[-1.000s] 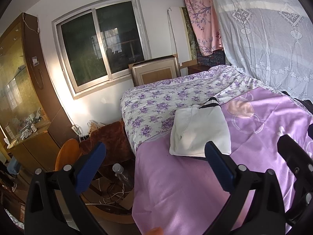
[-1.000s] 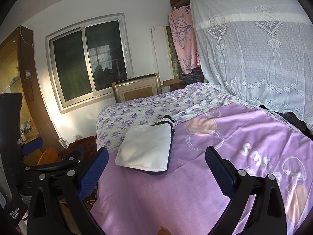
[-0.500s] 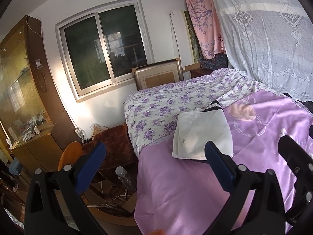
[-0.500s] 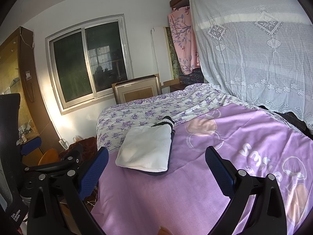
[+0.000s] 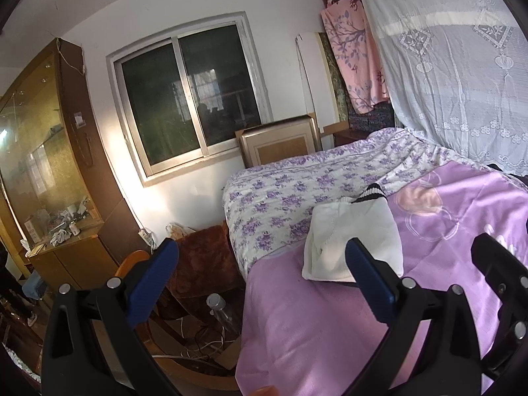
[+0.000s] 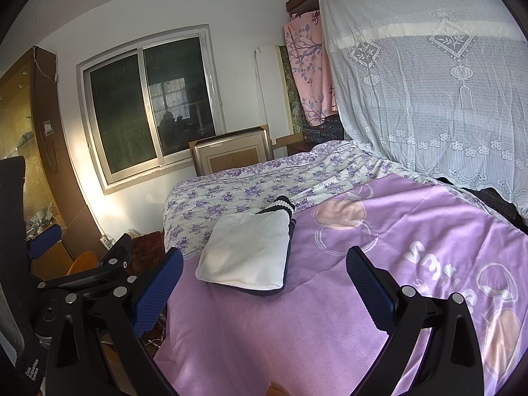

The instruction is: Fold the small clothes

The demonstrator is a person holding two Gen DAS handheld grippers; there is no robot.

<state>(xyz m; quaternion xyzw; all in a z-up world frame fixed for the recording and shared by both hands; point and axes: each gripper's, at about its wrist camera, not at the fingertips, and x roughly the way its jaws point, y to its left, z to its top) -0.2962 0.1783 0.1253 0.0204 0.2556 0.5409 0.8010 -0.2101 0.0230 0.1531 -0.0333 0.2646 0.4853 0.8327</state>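
Folding is being judged as finished, or very nearly so, for the one garment in view: a white knit sweater (image 6: 246,255) is lying as a compact rectangular bundle on the purple blanket (image 6: 297,330), with a dark layer showing beneath its near edge and a black-and-white striped cuff or hem (image 6: 280,206) sticking out at its far end. No other loose clothing is being seen on the blanket, so whether more pieces are waiting cannot be told.

Neither tool is being used on the sweater. The left gripper (image 5: 260,279) is being held with its blue pads spread wide and nothing between them, well short of the sweater (image 5: 354,237) and off its left side, partly over the floor beside the bed. The right gripper (image 6: 264,285) is likewise being held wide apart and empty, just short of the sweater's near edge, above the blanket.

From the left wrist view, the glass-fronted cabinet (image 5: 43,171), the brown chair cushion (image 5: 201,264) and the tangle of cables (image 5: 201,346) on the floor left of the sweater are being shown. From the right wrist view, the blanket's printed lettering (image 6: 435,264) and cartoon figure right of the sweater are being shown more fully, along with the sweater's dark underlayer and part of the left gripper's body.
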